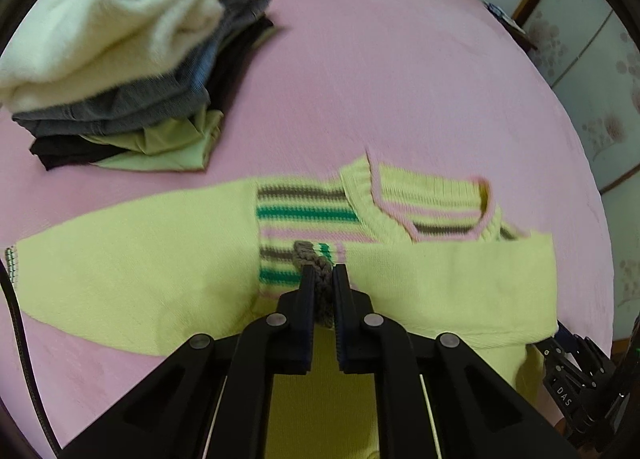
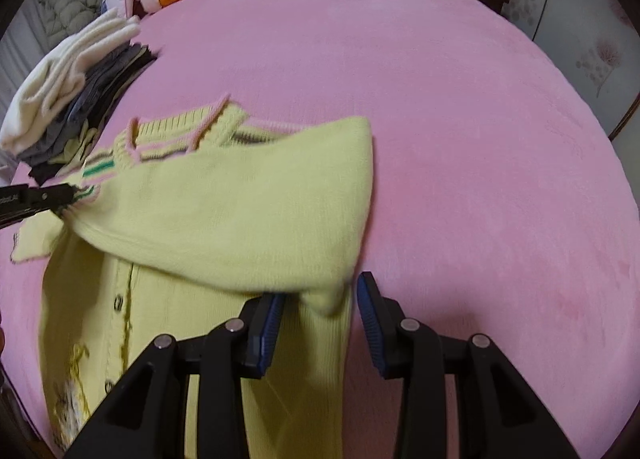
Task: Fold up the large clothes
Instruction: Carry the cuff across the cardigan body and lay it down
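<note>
Sweater [image 1: 168, 255] time: it's a yellow-green knit cardigan lying flat on the pink bedspread [image 1: 380, 79], collar pointing away toward the far side of the bed, with green, brown and pink stripes across the chest and a pink-edged neckline [image 1: 432, 203]. One sleeve lies spread out flat to the left in the left wrist view, and the other sleeve [image 2: 248, 211] is folded across the chest. The left gripper [image 1: 323, 273] is clamped shut on the brownish knitted cuff [image 1: 314, 259] at the end of that folded sleeve, right over the striped part; you can see the cuff squeezed between the two black fingers. In the right wrist view the same gripper pokes in from the left edge, pinching that cuff. The right gripper [image 2: 320, 299] is partway open, blue pads [image 2: 368, 315] showing, sitting at the sweater's right edge where the folded sleeve bends over. A corner of that fold sits between the fingers, but I don't see the pads pressing on it, and there's a clear gap on the right pad's side. Lower down the front you can make out buttons [image 2: 117, 304] and some fuzzy embroidery, too blurry to read. Off to the far left of the bed is a stack of folded clothes [image 1: 120, 71] with a fluffy cream sweater on top, then grey, black and light green layers, well apart from the cardigan.
</note>
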The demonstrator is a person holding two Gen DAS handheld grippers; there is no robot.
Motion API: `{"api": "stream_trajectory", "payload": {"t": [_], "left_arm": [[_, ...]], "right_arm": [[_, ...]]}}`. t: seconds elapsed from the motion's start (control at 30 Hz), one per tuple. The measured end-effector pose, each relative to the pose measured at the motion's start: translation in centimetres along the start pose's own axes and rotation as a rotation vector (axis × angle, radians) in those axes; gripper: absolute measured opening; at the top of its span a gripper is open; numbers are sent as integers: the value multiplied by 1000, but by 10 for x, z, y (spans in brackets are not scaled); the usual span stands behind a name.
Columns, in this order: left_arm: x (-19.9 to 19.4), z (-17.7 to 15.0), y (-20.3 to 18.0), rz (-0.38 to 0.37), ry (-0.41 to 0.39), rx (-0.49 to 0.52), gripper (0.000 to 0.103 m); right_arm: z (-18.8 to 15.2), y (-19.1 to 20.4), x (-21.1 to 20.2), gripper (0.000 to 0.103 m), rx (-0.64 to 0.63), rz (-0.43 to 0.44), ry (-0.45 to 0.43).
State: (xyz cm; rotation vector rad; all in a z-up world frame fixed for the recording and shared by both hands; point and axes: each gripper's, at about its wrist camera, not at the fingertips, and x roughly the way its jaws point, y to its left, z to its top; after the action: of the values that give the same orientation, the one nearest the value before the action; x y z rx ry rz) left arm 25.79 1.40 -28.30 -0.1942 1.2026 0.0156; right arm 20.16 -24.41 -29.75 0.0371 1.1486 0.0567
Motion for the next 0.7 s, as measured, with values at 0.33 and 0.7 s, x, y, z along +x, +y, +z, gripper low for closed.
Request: {"api": "stream_trajectory", "payload": {"t": [0.33,0.7], "left_arm": [[30,-9,26,154,47,-12,1],[-6,-3,19,58,48,17,68]], "right_arm": [[-7,-5,4,37,-44,-91,-15],[-11,0,-26,40,-23,-55,13]]}}
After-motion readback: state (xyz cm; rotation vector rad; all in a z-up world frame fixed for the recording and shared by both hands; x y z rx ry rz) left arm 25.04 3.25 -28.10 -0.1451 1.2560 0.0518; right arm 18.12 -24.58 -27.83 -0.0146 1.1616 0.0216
